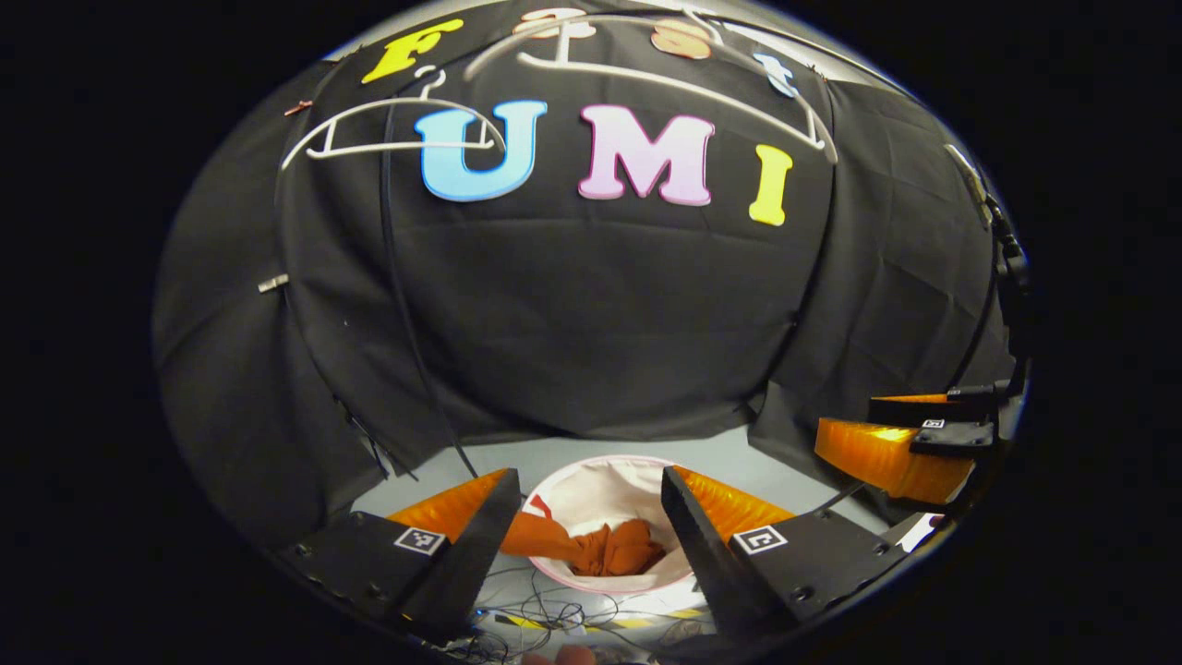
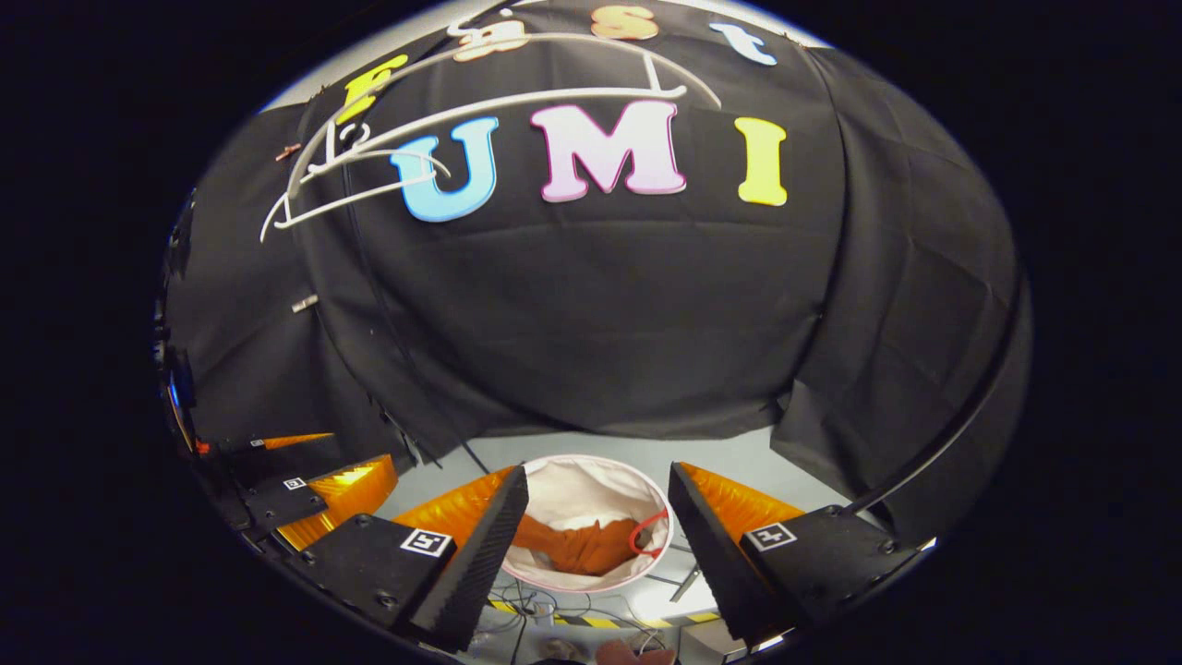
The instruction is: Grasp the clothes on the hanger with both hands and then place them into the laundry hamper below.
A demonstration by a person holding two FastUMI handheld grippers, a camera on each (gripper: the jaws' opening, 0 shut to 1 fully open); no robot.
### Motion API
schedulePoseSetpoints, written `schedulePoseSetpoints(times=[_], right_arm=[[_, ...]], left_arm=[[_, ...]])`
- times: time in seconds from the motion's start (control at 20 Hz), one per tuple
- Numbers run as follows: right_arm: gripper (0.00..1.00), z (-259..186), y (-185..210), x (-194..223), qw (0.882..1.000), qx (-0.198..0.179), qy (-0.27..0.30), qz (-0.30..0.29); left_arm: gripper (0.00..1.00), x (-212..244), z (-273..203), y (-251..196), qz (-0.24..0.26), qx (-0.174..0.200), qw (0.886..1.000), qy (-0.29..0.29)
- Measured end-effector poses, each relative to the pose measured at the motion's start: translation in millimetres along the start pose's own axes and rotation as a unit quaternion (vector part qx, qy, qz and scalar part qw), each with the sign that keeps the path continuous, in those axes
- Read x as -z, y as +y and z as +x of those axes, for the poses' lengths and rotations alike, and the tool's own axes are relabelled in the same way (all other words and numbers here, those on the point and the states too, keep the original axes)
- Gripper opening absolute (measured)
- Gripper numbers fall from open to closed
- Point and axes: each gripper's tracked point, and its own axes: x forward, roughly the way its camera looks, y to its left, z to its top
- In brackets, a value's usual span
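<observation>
hangers (image 1: 665, 83) hang bare across the top of both views, white bars with nothing on them. low centre of the left gripper view sits the hamper (image 1: 605, 485), a pale round tub on the floor, and the clothes (image 1: 614, 547), an orange bundle, lie inside it; one fold drapes over the rim at lower left. the right gripper view shows the same hamper (image 2: 582, 480) with the clothes (image 2: 577, 545) low in it, beside a red loop.

left gripper (image 1: 586, 526) hangs above the tub, jaws wide, nothing between them. right gripper (image 2: 596, 526) is likewise wide and empty, and it also appears at the right edge of the left gripper view.

judging by this, the drop looks done. to finish well, draw both grippers straight up and apart with jaws kept wide, so no cloth snags; the draped fold might want a nudge inward if it must sit fully inside.

hard to tell: whether the fold touches the left finger or merely passes behind it. the tub's near rim is cut off by the fingers, and the cables on the floor below blur together.
</observation>
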Motion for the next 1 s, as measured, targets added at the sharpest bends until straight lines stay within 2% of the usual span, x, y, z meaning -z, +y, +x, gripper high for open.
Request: schedulePoseSetpoints(times=[0.15,0.4,0.6,1.0], right_arm=[[0.99,-24.1,11.5,-42.9,0.998,0.0,-0.064,-0.018],[0.99,-68.9,28.3,-83.3,0.992,0.01,-0.123,-0.019],[0.99,-98.3,40.3,-107.2,0.986,0.039,-0.158,-0.041],[1.0,-153.1,72.1,-141.6,0.974,0.055,-0.217,-0.044]], left_arm=[[0.97,-42.5,-31.5,5.1,0.001,-0.004,0.999,-0.053],[0.96,-97.6,-83.2,13.0,0.001,-0.012,0.991,-0.134],[0.97,-108.9,-128.0,24.0,0.0,-0.011,0.987,-0.16],[0.96,-142.8,-190.7,36.9,0.01,0.001,0.978,-0.21]])
